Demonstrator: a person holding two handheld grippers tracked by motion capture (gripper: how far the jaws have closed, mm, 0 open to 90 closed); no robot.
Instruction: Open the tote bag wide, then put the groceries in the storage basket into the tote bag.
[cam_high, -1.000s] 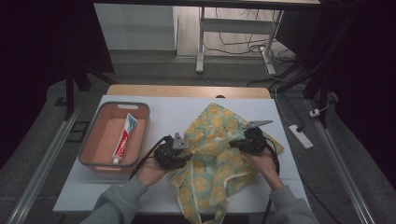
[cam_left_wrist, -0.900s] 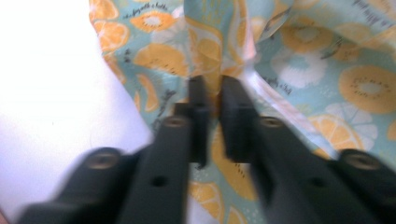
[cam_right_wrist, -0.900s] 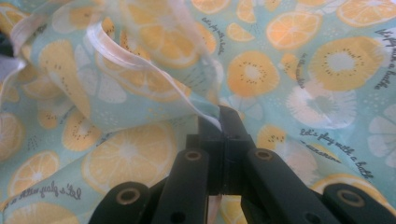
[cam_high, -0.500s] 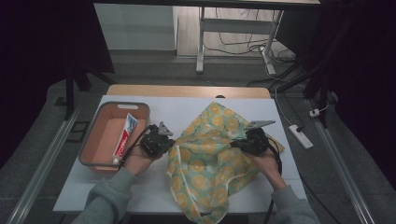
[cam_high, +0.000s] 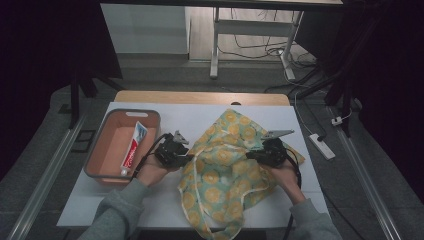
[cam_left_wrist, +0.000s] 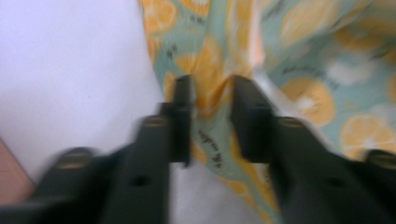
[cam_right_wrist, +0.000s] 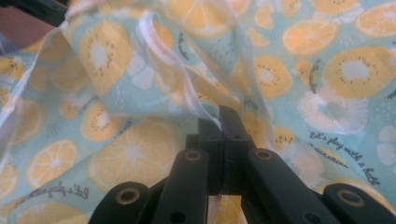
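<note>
Since a second ago the left tool (cam_high: 186, 156) has drawn the cloth's left edge out toward the tray, away from the right tool, and its jaws have just been opening, with a fold of the cloth between them.

Seen from the high view, the fruit-print cloth (cam_high: 225, 175) lies rumpled across the middle of the white desk (cam_high: 150, 205), its lower end hanging over the near edge. The left tool sits at the cloth's left border, held by the person's left hand (cam_high: 152, 172). The right tool (cam_high: 250, 154) rests on the cloth's right half, with the right hand (cam_high: 280, 175) behind it. An orange tray (cam_high: 95, 155) stands to the left on the desk, well apart from the cloth, and a toothpaste tube (cam_high: 132, 150) lies in it.

From the left gripper view, which is blurred, the two black jaws stand apart. A raised pleat of the cloth (cam_left_wrist: 210, 93) runs up between them, and the pads do not seem to press on it. White desk (cam_left_wrist: 70, 70) shows to the left of the cloth's edge.

From the right gripper view, the right tool (cam_right_wrist: 223, 112) has its jaws pressed tight together, pinching a thin fold of the cloth (cam_right_wrist: 130, 149) with its pale hem at the tips. Orange-slice and kiwi prints spread all around the jaws.
</note>
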